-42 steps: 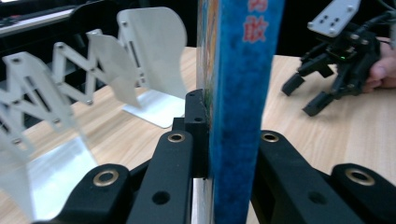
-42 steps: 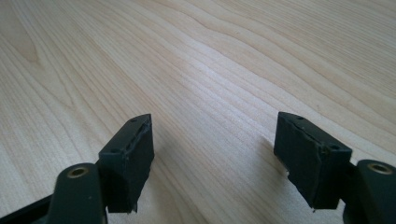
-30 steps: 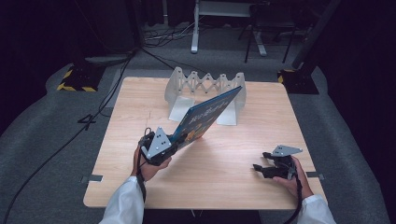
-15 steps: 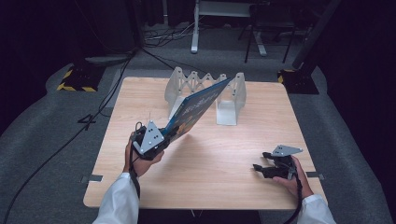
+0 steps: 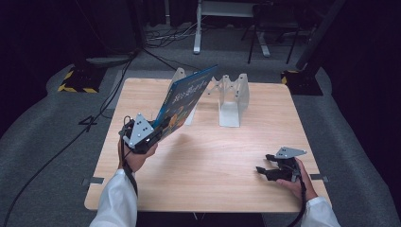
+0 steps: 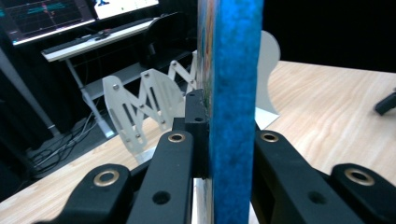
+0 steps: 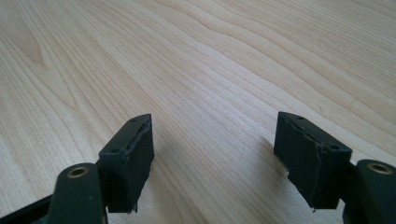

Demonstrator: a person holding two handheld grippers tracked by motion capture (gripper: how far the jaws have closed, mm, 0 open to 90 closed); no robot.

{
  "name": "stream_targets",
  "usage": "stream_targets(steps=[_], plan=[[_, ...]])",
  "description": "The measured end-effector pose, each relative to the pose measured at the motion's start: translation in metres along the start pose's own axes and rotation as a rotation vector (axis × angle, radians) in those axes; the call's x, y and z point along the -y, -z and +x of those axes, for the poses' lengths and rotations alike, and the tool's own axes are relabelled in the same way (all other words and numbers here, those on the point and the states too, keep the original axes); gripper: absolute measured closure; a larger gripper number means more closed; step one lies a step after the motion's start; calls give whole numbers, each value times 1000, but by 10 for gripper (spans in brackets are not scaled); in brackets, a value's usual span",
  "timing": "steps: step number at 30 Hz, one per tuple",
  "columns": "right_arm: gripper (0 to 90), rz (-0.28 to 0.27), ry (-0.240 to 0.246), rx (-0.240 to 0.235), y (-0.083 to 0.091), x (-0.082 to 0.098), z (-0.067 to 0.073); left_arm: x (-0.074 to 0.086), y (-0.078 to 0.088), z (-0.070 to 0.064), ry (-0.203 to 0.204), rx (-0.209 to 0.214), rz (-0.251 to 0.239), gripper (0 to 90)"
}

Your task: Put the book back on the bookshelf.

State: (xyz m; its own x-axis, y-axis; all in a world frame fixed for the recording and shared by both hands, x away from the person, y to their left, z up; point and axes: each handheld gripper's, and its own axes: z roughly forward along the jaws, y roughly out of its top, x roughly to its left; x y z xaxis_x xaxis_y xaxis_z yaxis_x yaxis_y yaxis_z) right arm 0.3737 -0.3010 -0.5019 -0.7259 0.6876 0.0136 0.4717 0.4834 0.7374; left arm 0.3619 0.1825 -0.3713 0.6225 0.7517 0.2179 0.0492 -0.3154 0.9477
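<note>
The blue book is clamped at its lower corner by the left gripper, tilted up over the white folding rack. The right gripper rests on the table, jaws apart and holding nothing.

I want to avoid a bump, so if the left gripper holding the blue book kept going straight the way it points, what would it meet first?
Probably the white accordion rack. The left gripper points up and away across the table, and the blue book it clamps already reaches over the rack's left end. Depth is unclear, so the book might pass above it.
</note>
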Motion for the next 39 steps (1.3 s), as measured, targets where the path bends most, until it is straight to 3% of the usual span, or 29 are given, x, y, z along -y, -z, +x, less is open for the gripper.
stream_targets(steps=[6,10,19,24,33,39], plan=[[292,1,4,-5,0,0,-1,3,-13,6,10,-16,8,830],[292,-2,10,-14,1,0,-1,6,-18,14,55,-34,-12,830],[292,-1,14,-22,1,0,0,10,-33,27,93,-89,-12,829],[292,-2,19,-23,0,0,0,21,-45,31,166,-106,-37,828],[292,0,28,-27,0,0,1,35,-56,29,248,-131,-75,826],[292,-1,28,-27,0,0,1,44,-53,28,260,-133,-71,826]])
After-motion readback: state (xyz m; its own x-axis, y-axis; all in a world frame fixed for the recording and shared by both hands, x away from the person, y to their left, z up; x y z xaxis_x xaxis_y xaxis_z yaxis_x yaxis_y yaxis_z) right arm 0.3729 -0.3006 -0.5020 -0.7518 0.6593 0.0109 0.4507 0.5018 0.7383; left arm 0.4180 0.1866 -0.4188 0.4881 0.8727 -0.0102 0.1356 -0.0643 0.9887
